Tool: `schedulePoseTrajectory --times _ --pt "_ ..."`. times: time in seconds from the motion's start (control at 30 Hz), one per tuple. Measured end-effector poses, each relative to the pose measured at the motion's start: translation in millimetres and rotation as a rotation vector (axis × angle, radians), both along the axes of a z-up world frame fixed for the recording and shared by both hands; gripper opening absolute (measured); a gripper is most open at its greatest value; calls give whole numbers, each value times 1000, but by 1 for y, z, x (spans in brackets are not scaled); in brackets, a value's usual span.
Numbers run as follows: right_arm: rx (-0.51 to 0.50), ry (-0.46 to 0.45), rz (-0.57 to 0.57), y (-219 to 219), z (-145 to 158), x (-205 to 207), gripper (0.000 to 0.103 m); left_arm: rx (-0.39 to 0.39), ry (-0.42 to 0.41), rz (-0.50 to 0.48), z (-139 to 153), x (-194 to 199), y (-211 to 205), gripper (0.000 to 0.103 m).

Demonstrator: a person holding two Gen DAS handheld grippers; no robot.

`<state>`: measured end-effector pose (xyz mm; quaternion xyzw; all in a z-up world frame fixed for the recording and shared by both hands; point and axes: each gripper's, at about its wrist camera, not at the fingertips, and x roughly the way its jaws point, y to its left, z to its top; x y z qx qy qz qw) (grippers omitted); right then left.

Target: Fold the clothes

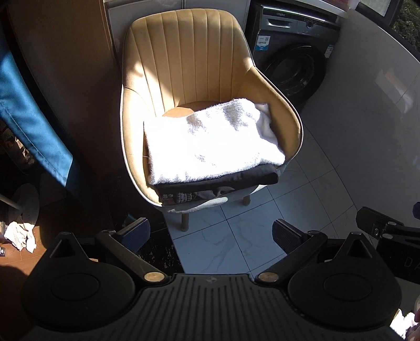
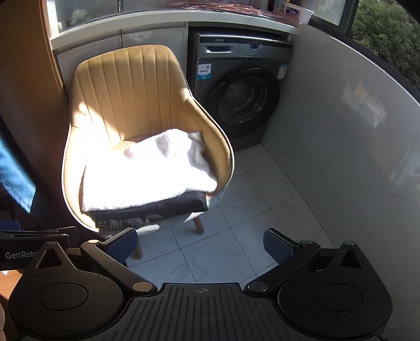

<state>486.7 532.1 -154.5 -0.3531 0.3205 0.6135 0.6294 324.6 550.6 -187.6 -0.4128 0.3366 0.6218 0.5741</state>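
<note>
We're looking out past both sets of tongs at the same corner, and the right wrist view gives us the most room: a white counter (image 2: 168,19) running above cabinet doors, a sink tap at its far left edge, and the whole front of the grey washing machine (image 2: 240,86), which the left wrist view crops to its door and panel (image 1: 294,52). The left view pays us back off to the left of its tongs with a blue curtain (image 1: 29,115) and a crumpled white cloth (image 1: 19,234) on the brown floor, neither fully shown from the right. Straight ahead of both tongs stands the tan ribbed chair (image 1: 183,52) on pale marbled tiles (image 1: 236,236), a curved grey wall (image 2: 354,131) to the right. On its seat sits the stack: a folded white towel (image 1: 210,141) on top in hard sunlight, a folded black garment (image 1: 231,179) under it, and patterned fabric peeking out below. The left gripper (image 1: 211,233) is spread wide and holds nothing, hanging short of the chair's front edge; the right gripper (image 2: 200,245) is likewise spread and holding nothing, well apart from the stack.
</note>
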Motion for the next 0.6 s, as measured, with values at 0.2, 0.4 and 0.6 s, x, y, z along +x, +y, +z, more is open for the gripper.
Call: schedulePoseTrajectory --times 0.2,0.4,0.6 --pt "-11 -10 -14 8 -3 26 102 -11 -1 44 -1 6 2 102" --pt "-10 -43 -7 7 -6 37 102 -34 -17 54 -4 11 2 102" --pt "-17 -33 -11 4 -7 43 102 -39 -17 54 -5 15 1 102"
